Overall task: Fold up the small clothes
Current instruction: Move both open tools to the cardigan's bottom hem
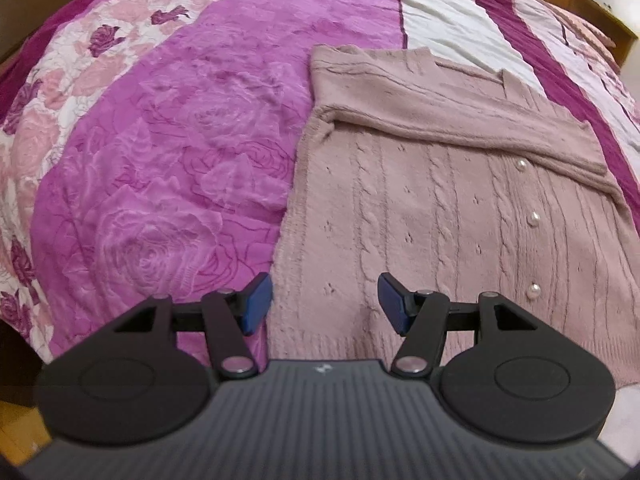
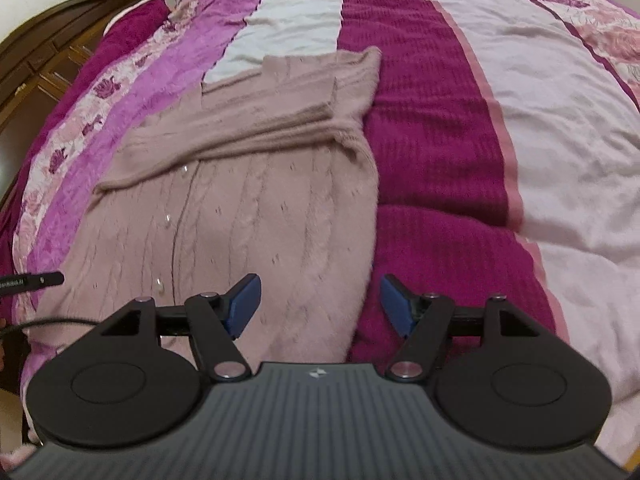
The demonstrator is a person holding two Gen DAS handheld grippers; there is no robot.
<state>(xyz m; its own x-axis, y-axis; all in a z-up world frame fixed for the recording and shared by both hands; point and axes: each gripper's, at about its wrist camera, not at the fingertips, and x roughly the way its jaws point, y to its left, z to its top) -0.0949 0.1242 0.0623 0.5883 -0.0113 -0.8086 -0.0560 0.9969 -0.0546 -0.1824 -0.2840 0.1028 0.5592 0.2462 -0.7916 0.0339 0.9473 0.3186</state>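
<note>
The left gripper (image 1: 325,303) is seen with its jaws apart and empty above the near left edge of a dusty-pink cable-knit cardigan (image 1: 440,216). The right gripper (image 2: 320,306) is likewise held open, nothing between its jaws, over the cardigan's near right edge. The cardigan is laid flat on the bed (image 2: 432,136), its sleeves (image 2: 256,128) folded across the chest, pearl buttons (image 1: 534,219) visible. Beyond, a striped floral bedspread (image 1: 160,128) is spread.

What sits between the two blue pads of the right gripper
Only the cardigan's near right edge and the magenta bedspread below; the right gripper is open, holding nothing, seen in the right wrist view.
</note>
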